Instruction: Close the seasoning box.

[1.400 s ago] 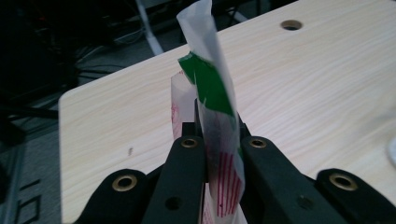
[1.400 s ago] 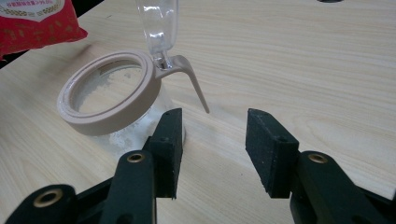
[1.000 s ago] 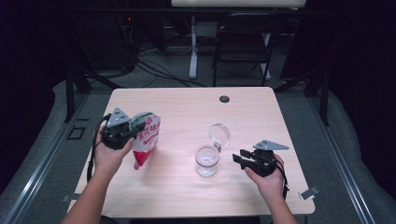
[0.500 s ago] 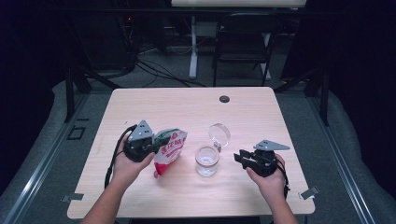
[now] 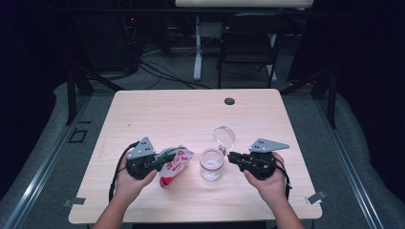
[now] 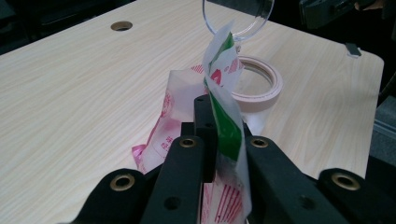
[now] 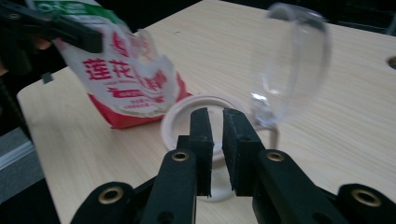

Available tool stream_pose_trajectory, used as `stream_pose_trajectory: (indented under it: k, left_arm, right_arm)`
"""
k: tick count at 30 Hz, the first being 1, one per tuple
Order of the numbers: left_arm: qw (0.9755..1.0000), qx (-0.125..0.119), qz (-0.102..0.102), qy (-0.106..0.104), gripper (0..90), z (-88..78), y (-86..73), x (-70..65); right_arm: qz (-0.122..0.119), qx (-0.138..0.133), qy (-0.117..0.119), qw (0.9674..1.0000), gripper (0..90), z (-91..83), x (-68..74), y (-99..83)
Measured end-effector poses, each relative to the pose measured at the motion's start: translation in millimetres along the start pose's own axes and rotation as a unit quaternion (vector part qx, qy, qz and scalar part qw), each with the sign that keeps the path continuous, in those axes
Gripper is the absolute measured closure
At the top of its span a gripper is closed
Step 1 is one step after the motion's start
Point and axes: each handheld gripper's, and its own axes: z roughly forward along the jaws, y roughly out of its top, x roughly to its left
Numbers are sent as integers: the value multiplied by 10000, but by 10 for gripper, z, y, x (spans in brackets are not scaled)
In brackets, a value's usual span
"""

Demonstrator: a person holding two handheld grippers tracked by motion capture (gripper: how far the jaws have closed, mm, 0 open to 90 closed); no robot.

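Pale wooden bench (image 5: 191,114): left tongs (image 5: 160,164) pinched the red-and-white plastic pouch (image 5: 174,164); right tongs (image 5: 232,157), narrowing on nothing, risked toppling the clear hinged-lid jar (image 5: 211,163).

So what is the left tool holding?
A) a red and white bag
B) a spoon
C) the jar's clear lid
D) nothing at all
A: the left tool is shut on the red and white bag, pinching its top edge, with the bag hanging just beside the open jar.
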Motion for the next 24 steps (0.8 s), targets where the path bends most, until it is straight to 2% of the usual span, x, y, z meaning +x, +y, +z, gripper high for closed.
stream_pose_trajectory:
  k: [5,9,12,19,24]
  left_arm:
    - [9999,-85,-72,-62,890,51,-25,-38]
    - [9998,-109,-140,-123,887,94,-42,-60]
    - [9996,-137,-204,-157,887,119,-53,-72]
    - [9995,-138,-213,-165,887,133,-60,-98]
    - [9996,-135,-207,-154,885,124,-63,-98]
  right_arm:
    - [-295,112,319,9990,827,156,154,156]
    - [-406,149,528,9977,836,295,247,241]
    - [-464,197,629,9967,828,396,307,278]
    - [-599,347,817,9942,777,593,413,336]
    - [-662,459,836,9932,770,722,467,349]
